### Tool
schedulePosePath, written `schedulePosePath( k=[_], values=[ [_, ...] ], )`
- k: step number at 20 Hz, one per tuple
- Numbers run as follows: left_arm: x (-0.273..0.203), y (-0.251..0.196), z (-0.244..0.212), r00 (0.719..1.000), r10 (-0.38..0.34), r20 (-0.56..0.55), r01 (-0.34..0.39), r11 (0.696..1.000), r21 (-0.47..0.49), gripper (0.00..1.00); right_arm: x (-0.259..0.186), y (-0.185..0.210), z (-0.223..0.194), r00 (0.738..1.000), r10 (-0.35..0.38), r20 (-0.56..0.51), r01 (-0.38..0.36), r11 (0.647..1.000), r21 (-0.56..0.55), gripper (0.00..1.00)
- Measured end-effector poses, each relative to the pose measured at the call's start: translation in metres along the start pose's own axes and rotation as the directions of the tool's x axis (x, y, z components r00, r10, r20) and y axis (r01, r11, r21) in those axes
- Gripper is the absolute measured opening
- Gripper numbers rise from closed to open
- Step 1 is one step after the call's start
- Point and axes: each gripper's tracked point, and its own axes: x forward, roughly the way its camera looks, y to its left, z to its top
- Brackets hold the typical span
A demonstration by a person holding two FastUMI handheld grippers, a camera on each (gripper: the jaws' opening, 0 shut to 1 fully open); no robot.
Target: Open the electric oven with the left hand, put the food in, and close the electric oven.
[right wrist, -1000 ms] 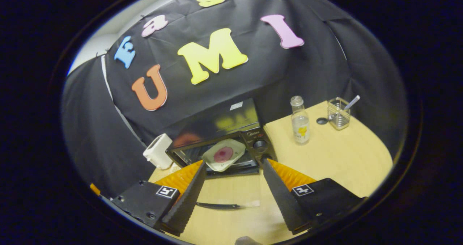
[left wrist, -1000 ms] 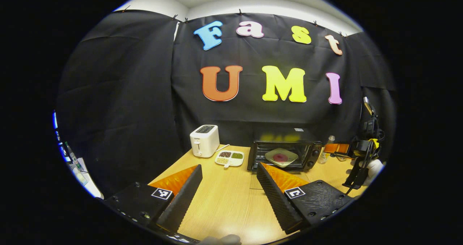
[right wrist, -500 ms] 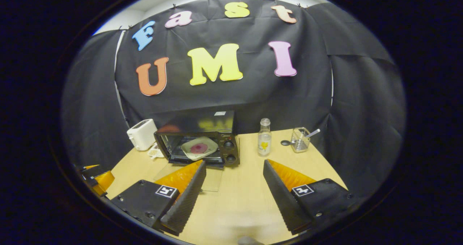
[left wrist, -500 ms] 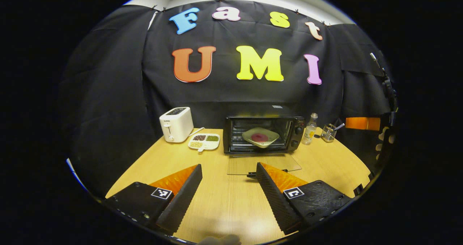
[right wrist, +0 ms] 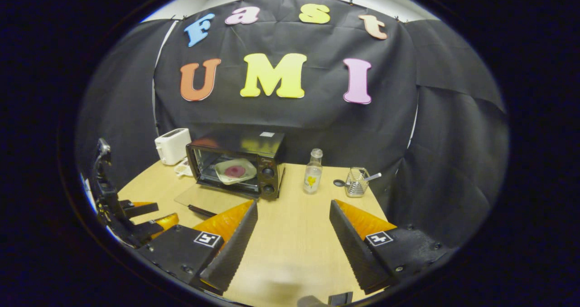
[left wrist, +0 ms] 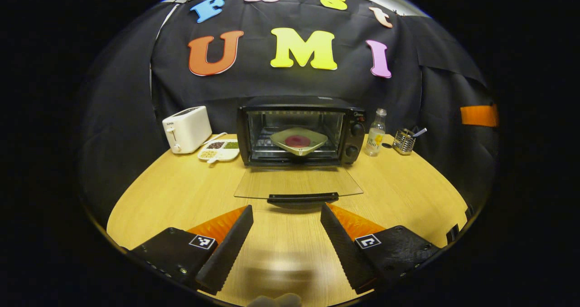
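Nearest to me, the left gripper hangs just above the pale wooden table, its fingers spread wide with nothing between them, lined up on the black bar handle of the glass oven door, which lies dropped flat toward the table. The right gripper is likewise spread apart and empty, held back off to the side.

Beyond the door, the black electric oven stands open, and the food, a pale plate with a red round patch in its middle, already sits on the rack inside. So I'd say opening and loading are done and closing is what is left. That calls for the left gripper to get under or around the handle and swing the door up until it shuts.

Nothing lies between gripper and handle. To the oven's left stand a white toaster and a white divided dish of grains; to its right a small clear bottle and a wire cup holding a utensil, all clear of the door's swing.
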Motion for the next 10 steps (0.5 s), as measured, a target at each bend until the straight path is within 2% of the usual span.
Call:
schedulePosePath(
  k=[2, 3, 5, 6, 9, 10],
  values=[
    [0.016, -0.008, -0.012, 0.999, -0.006, -0.034, 0.006, 1.000, 0.008, 0.96, 0.001, -0.007, -0.004, 1.000, -0.004, -0.017, 0.004, 1.000, 0.008, 1.00],
    [0.021, -0.011, -0.017, 0.999, -0.008, -0.045, 0.008, 1.000, 0.005, 0.96, 0.002, -0.012, -0.005, 1.000, -0.006, -0.026, 0.006, 1.000, 0.011, 0.96],
    [0.036, -0.015, -0.023, 0.998, -0.008, -0.062, 0.008, 1.000, 0.005, 0.96, 0.003, -0.021, -0.008, 0.999, -0.020, -0.042, 0.020, 1.000, 0.018, 0.96],
    [0.043, -0.016, -0.026, 0.997, -0.009, -0.071, 0.009, 1.000, 0.003, 0.96, 0.003, -0.026, -0.008, 0.998, -0.029, -0.047, 0.030, 0.999, 0.022, 1.00],
    [0.060, -0.021, -0.037, 0.995, -0.017, -0.096, 0.016, 1.000, -0.008, 0.96, 0.003, -0.038, -0.011, 0.997, -0.056, -0.062, 0.058, 0.998, 0.033, 0.96],
    [0.067, -0.023, -0.039, 0.995, -0.022, -0.099, 0.022, 1.000, -0.003, 0.96, 0.002, -0.041, -0.012, 0.996, -0.064, -0.067, 0.066, 0.997, 0.030, 1.00]
  ],
)
